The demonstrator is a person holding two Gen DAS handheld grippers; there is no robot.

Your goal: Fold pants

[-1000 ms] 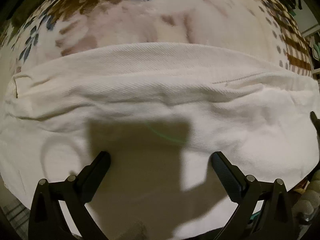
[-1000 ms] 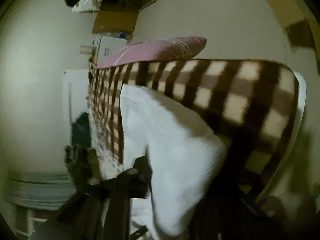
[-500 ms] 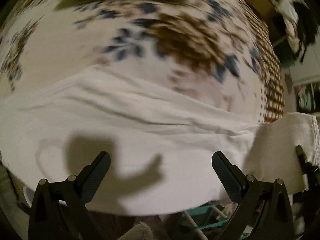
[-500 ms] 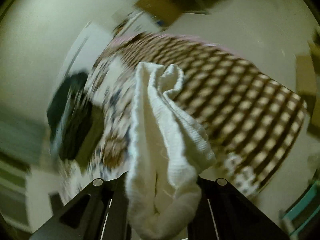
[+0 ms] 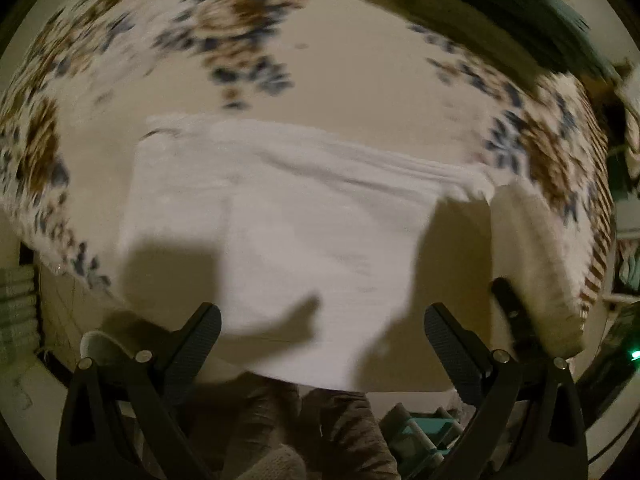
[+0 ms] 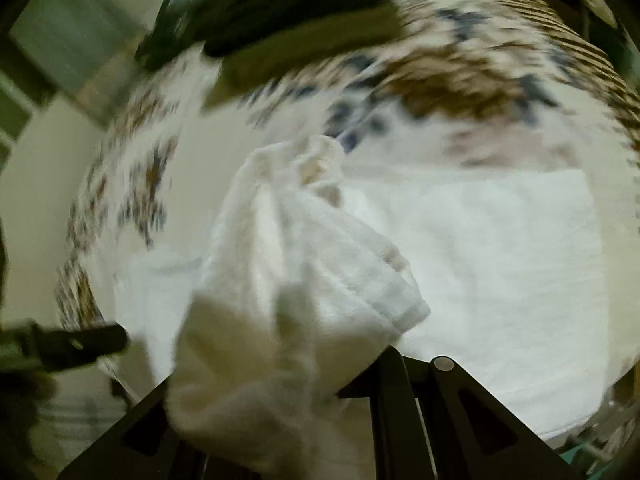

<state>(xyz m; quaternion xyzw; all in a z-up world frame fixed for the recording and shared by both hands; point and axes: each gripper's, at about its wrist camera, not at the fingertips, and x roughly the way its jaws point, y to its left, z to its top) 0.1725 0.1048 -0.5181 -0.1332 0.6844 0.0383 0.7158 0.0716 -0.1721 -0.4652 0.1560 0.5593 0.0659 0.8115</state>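
The white pants (image 5: 304, 232) lie folded in a flat rectangle on the flowered blanket (image 5: 240, 28). My left gripper (image 5: 322, 328) is open and empty, held above the near edge of the pants. My right gripper (image 6: 288, 364) is shut on a bunched end of the white pants (image 6: 296, 264) and holds it lifted over the flat part (image 6: 500, 264). That lifted end (image 5: 532, 264) and the right gripper's finger (image 5: 510, 300) show at the right of the left wrist view. Both views are blurred.
The blanket (image 6: 460, 84) has a brown checked border (image 6: 580, 40) at the right. A dark garment (image 6: 260, 12) lies at the far side of the bed. The left gripper (image 6: 72, 344) shows at the left edge. Teal rack parts (image 5: 420, 436) sit below the bed edge.
My right gripper has carried the bunched pants end leftward over the flat part. My left gripper has pulled back and up, so the whole folded rectangle shows.
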